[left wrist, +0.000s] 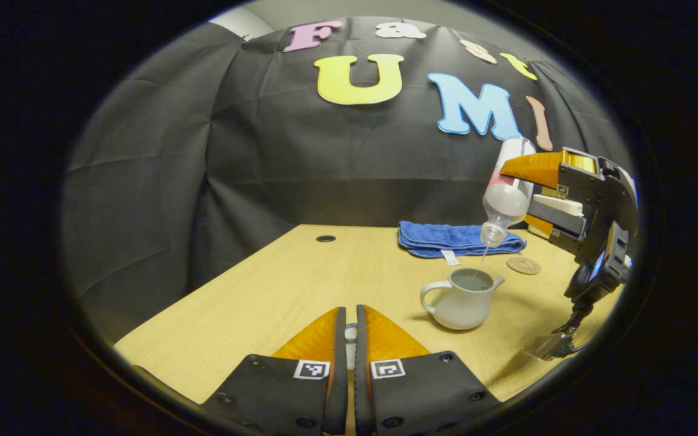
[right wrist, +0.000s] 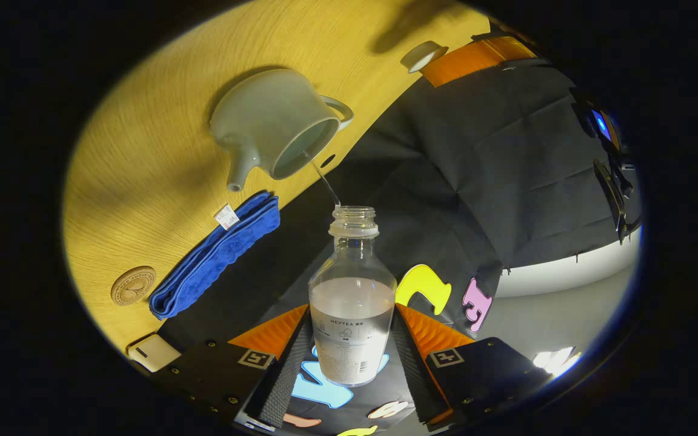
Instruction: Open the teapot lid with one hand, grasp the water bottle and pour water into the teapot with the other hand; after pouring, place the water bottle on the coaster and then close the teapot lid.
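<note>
Pouring is under way: the right gripper (right wrist: 352, 357) clamps the tilted bottle (right wrist: 352, 315), a thin stream falling into the open teapot (left wrist: 463, 298) on the table (left wrist: 276, 290). The left gripper (left wrist: 350, 339) is nearly closed, pinching the lid (left wrist: 351, 332) aside. Next: right the bottle, set it on the coaster (left wrist: 523, 265).

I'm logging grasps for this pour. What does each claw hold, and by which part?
Right claw grips the bottle by its lower body, tipped over the teapot. Left claw pinches a small pale piece, apparently the lid, mostly hidden.
</note>
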`<state>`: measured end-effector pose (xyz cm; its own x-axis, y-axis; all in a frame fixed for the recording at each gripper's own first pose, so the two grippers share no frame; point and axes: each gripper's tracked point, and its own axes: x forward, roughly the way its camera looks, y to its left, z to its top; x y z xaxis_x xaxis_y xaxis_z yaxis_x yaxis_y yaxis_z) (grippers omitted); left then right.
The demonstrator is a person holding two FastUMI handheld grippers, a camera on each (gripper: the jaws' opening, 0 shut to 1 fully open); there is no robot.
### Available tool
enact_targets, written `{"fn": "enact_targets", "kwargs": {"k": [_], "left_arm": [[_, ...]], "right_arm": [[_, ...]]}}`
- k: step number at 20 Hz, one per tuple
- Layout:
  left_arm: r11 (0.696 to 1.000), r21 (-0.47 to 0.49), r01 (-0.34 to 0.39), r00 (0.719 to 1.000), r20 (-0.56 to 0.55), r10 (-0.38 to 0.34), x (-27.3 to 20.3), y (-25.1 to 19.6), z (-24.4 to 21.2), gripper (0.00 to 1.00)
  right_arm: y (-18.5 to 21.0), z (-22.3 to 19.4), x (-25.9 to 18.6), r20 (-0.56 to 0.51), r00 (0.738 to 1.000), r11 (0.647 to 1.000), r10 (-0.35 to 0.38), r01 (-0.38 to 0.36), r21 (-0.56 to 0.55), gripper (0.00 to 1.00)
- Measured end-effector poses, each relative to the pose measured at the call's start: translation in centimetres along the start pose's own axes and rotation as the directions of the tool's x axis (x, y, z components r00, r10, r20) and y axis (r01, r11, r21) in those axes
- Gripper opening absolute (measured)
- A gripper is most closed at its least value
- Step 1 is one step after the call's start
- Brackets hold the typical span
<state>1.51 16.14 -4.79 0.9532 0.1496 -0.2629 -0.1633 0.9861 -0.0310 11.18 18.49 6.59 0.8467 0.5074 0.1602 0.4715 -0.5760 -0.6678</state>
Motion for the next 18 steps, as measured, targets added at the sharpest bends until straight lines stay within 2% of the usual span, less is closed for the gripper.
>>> {"fn": "enact_targets", "kwargs": {"k": [4,7,8,10,12,14,16,18], "left_arm": [[1.000,0.000,0.000,1.000,-0.001,0.000,-0.1,0.0,-0.1,0.12],[1.000,-0.003,-0.003,1.000,0.002,0.003,-0.2,0.1,0.1,0.12],[1.000,-0.004,-0.003,1.000,0.004,0.003,-0.2,0.2,0.1,0.12],[1.000,-0.004,-0.002,1.000,0.003,0.002,-0.2,0.2,0.0,0.12],[1.000,-0.004,-0.001,1.000,0.004,0.001,-0.2,0.1,0.1,0.12],[1.000,-0.005,0.000,1.000,0.006,0.000,-0.2,0.1,0.1,0.12],[1.000,-0.006,0.000,1.000,0.007,0.000,-0.2,0.2,0.2,0.12],[1.000,-0.007,0.003,1.000,0.007,-0.003,-0.2,0.1,0.2,0.12]], "right_arm": [[0.1,-0.2,0.0,0.002,1.000,1.000,0.017,-0.017,0.024,0.78],[0.9,-0.8,0.8,-0.013,0.997,0.985,0.082,-0.079,0.156,0.75],[1.3,-0.7,0.5,-0.015,0.995,0.972,0.096,-0.090,0.218,0.78],[2.3,-0.2,0.0,-0.009,0.992,0.924,0.128,-0.116,0.365,0.78],[3.1,0.3,-0.6,0.004,0.984,0.857,0.177,-0.156,0.491,0.78],[3.8,1.1,-0.7,0.022,0.975,0.766,0.223,-0.189,0.614,0.78],[4.9,1.9,-1.1,0.049,0.963,0.620,0.264,-0.208,0.756,0.78],[5.1,1.6,-1.2,0.051,0.958,0.475,0.282,-0.186,0.860,0.78]]}}
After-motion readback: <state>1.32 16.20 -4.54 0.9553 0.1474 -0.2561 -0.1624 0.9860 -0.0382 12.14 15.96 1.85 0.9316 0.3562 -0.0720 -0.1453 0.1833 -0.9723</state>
